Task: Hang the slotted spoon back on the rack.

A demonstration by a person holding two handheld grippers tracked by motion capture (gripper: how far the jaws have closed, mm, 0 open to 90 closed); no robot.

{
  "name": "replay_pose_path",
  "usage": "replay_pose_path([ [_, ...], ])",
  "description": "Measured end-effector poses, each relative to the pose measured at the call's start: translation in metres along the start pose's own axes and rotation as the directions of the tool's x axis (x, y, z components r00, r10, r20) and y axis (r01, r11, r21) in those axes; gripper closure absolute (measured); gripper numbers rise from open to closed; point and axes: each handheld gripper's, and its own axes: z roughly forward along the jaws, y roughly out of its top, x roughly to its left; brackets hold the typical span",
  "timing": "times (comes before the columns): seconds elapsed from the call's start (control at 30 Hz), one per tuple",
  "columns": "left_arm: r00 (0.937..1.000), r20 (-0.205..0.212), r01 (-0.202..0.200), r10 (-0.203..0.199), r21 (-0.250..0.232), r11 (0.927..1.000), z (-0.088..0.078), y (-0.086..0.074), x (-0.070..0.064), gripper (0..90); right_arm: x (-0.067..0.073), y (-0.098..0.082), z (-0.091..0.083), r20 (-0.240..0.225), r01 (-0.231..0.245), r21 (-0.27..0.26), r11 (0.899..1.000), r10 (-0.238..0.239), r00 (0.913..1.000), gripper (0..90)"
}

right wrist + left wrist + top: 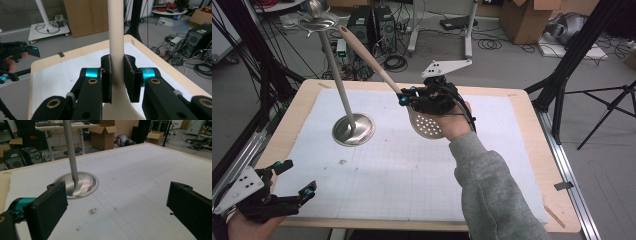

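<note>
Now, slotted spoon (116,37) clamped in right tool (117,72)

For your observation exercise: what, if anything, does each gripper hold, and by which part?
The right gripper is shut on the slotted spoon, clamped on its handle just above the perforated bowl. The left gripper is open and holds nothing.

You can read no text, label, brand or number anywhere here. The blue sleeve (149,72) on your right tool (117,75) bears faint marks, too blurred to make out. The dark computer case (200,37) on the floor carries a small pale sticker, too small to read. The cardboard boxes (103,135) behind the worktop (5,185) show no legible print. The white mat (140,177) carries only a faint printed grid, with no figures on it.
</note>
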Motion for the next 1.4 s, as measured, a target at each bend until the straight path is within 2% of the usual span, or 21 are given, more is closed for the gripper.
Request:
replay_pose_path([
  [0.23, 0.9999, 0.001, -0.013, 0.013, -0.006, 0.9999, 0.000, 0.001, -0.002, 3.7, -0.001, 0.001, 0.002, -0.002, -0.007, -0.001, 1.000, 0.007, 1.0000, 78.2],
  [0.6, 0.9999, -0.013, -0.008, 0.008, -0.014, 0.9999, -0.003, 0.001, 0.000, 3.7, -0.002, 0.001, 0.009, -0.001, -0.012, 0.001, 1.000, 0.012, 0.9999, 78.2],
  [0.93, 0.9997, -0.023, -0.007, 0.007, 0.001, 1.0000, -0.003, -0.002, 0.000, 3.7, -0.002, 0.000, 0.015, -0.002, -0.005, 0.015, 1.000, 0.005, 1.0000, 78.2],
  [1.4, 0.9995, -0.029, -0.007, 0.007, -0.004, 1.0000, -0.007, -0.002, -0.001, 3.7, -0.001, -0.001, 0.029, -0.003, -0.009, 0.041, 0.999, 0.010, 1.0000, 78.3],
])
